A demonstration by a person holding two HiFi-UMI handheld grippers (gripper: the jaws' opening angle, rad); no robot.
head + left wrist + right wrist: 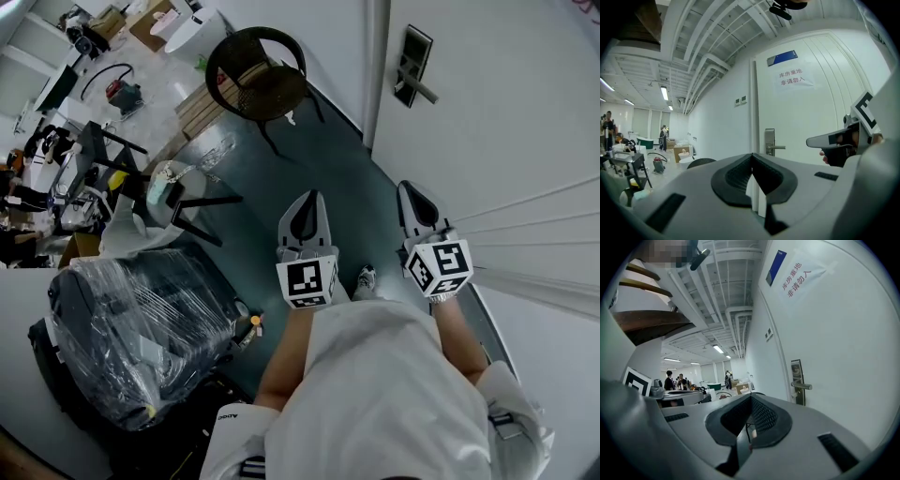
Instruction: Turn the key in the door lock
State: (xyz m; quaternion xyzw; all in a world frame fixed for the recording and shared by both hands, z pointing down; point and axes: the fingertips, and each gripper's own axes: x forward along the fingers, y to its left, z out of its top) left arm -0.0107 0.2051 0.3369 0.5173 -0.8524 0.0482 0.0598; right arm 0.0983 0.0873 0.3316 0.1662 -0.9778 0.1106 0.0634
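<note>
Person's white shirt (384, 394) fills the lower head view. White door (506, 122) ahead right. Left gripper (307, 199) and right gripper (409, 187) are side by side, jaws pressed together, nothing between them. Lock plate (411, 62) with lever handle (425, 91) is well apart from both; keyhole too small to read.

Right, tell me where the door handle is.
In the head view the door handle sits upper right on the white door, ahead of the right gripper and right of the round black chair.
</note>
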